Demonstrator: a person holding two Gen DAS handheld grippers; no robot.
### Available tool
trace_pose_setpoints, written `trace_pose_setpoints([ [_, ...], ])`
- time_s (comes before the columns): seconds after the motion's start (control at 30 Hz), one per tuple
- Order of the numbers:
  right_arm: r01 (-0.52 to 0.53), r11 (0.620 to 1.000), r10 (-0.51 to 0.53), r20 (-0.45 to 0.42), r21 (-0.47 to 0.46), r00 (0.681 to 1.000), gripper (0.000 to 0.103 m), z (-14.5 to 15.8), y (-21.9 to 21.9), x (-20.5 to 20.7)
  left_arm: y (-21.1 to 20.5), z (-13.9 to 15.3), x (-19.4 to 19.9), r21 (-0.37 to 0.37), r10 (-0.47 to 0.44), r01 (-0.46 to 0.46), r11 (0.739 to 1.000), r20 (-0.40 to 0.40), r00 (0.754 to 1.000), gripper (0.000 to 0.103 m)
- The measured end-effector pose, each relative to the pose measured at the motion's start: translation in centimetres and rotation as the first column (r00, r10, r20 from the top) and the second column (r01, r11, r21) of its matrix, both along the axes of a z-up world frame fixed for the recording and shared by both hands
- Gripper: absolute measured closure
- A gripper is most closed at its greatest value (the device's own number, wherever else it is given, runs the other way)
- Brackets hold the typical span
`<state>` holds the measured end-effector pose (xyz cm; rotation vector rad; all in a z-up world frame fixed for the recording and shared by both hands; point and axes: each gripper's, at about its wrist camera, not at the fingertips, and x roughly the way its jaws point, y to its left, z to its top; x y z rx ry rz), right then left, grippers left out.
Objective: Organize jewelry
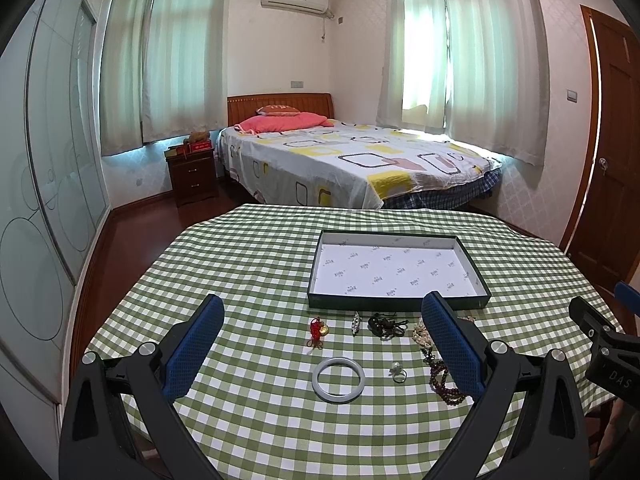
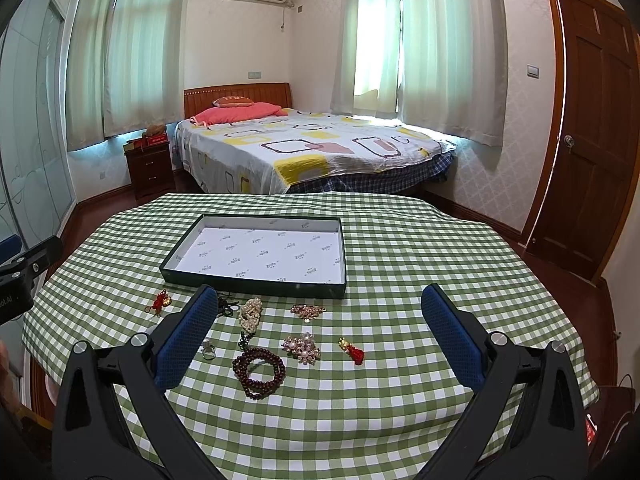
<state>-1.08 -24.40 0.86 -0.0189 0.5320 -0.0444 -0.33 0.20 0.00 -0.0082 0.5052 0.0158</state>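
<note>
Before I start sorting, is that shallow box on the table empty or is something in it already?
Empty. The box shows only its white printed lining in both views; the jewelry lies on the checked cloth in front of it.

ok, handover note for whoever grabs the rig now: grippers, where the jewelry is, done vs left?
Left gripper: open, holding nothing, above the table.
Right gripper: open, holding nothing.
Tray: on the checked tablecloth, nothing in it.
Jewelry lies loose in front of the tray: white bangle, ring, dark bead bracelet, pearl strand, brooch, red charms, others.
Done: nothing. Left: move every piece into the tray.
</note>
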Motion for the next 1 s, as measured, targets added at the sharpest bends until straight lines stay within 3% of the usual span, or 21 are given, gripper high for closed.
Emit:
trace_pose_setpoints([
  [1.0, -0.001, 1.0, 0.001, 0.0, 0.0, 1.0, 0.004, -0.07, 0.07, 0.03, -0.27, -0.37, 0.02, 0.003, -0.002, 0.002, 1.0, -0.007, 1.0, 0.007],
])
